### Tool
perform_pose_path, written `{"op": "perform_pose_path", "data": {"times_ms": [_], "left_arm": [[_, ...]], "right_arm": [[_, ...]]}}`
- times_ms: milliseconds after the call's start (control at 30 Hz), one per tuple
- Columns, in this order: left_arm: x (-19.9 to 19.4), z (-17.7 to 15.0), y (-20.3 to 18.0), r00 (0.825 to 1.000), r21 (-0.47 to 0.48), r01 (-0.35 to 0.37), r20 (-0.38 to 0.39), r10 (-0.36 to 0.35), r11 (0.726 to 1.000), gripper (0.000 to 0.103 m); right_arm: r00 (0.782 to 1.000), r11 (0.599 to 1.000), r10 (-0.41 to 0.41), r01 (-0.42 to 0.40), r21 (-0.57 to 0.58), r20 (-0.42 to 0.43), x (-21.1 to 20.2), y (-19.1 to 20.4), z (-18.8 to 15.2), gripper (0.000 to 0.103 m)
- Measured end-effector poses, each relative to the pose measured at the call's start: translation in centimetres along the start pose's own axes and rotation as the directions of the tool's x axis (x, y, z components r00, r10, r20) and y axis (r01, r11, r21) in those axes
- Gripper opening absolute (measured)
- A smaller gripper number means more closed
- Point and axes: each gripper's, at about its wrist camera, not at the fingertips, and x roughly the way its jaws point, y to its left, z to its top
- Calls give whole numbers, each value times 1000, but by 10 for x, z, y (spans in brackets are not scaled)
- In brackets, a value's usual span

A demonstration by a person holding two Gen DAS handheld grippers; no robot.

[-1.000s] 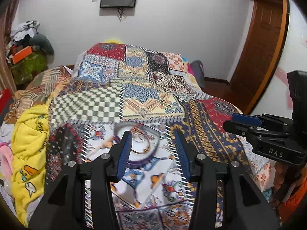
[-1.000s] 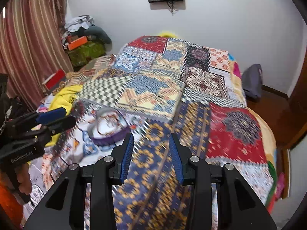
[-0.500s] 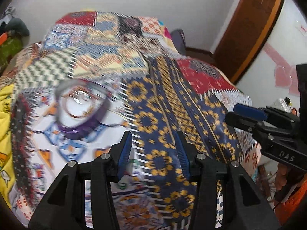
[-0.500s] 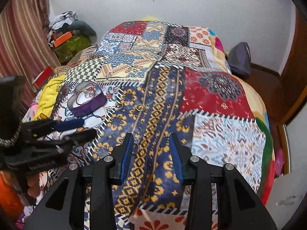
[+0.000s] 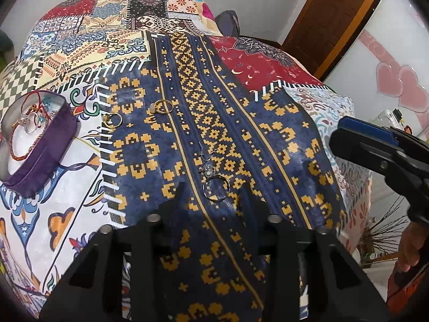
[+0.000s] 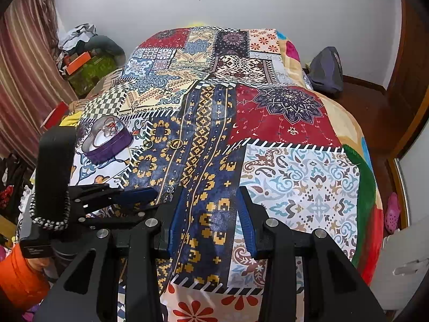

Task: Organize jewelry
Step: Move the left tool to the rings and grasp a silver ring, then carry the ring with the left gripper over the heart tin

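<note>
A purple heart-shaped jewelry box point(image 5: 40, 145) sits open on the bed at the left, holding a red bracelet and rings; it also shows in the right wrist view point(image 6: 107, 142). Two gold rings point(image 5: 112, 120) point(image 5: 162, 106) lie on the blue quilt patch. A silver ring point(image 5: 216, 187) with a small silver charm point(image 5: 209, 170) lies just ahead of my left gripper point(image 5: 213, 196), which is open and empty, jaws either side of it. My right gripper point(image 6: 210, 212) is open and empty over the quilt, to the right of the left gripper point(image 6: 139, 196).
The patchwork quilt point(image 6: 268, 123) covers the whole bed. A yellow cloth point(image 6: 69, 120) and clutter lie at the bed's left side. A dark bag point(image 6: 325, 69) sits on the floor at the far right, near a wooden door point(image 5: 329, 18).
Both grippers have swung right and tilted down toward the blue patch. The left gripper moved from the purple box to the silver ring. Both stay open.
</note>
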Motion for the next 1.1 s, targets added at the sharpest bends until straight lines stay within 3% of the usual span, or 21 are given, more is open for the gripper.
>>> {"op": "perform_pose_path", "data": {"times_ms": [100,267,633,767,1100], "left_arm": [[4,2,2,1000,-14,8,1,-8,1000,20],[2,3,11,1000,-47,29,10,-29,998,20],[-41,-16,57,990,-109,-96,96,106,989,20],[-54,-21,80,986,-158,-98,117,117,983,20],[-60,-20,93,983,-189,-85,145,113,978,20]], "right_arm": [[1000,1000,7,-7,-7,-3,3,3,2,35],[1000,999,25,-25,-26,-12,11,14,4,35],[996,992,34,-44,-117,-80,47,48,1,35],[993,992,48,-60,-110,-110,63,54,4,34],[984,993,39,-58,-104,-176,91,54,0,12]]}}
